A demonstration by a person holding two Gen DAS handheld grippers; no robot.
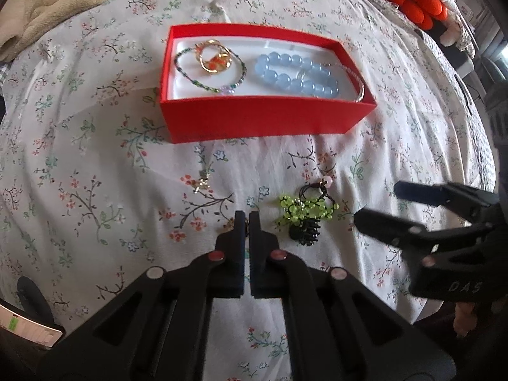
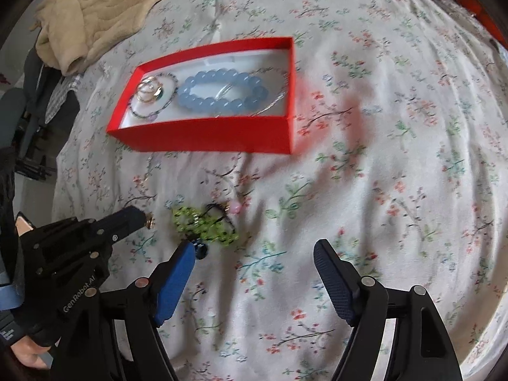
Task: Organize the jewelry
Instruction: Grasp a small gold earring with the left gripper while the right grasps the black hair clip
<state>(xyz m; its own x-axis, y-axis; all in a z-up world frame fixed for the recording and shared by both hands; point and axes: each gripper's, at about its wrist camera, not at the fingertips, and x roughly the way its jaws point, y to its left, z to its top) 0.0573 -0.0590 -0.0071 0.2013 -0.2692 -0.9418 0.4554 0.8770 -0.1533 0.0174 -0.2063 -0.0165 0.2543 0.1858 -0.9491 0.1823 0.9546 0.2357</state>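
While a small gold trinket point(image 2: 150, 222) is pinched by the left gripper point(image 1: 247, 219), slippage onto the bedspread point(image 1: 95, 158) is risked; the right gripper point(image 2: 254, 260) is held open.

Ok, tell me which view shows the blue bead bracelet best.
Left wrist: the blue bracelet is sharp, each bead distinct, inside the red box. Right wrist shows it whole but blurred.
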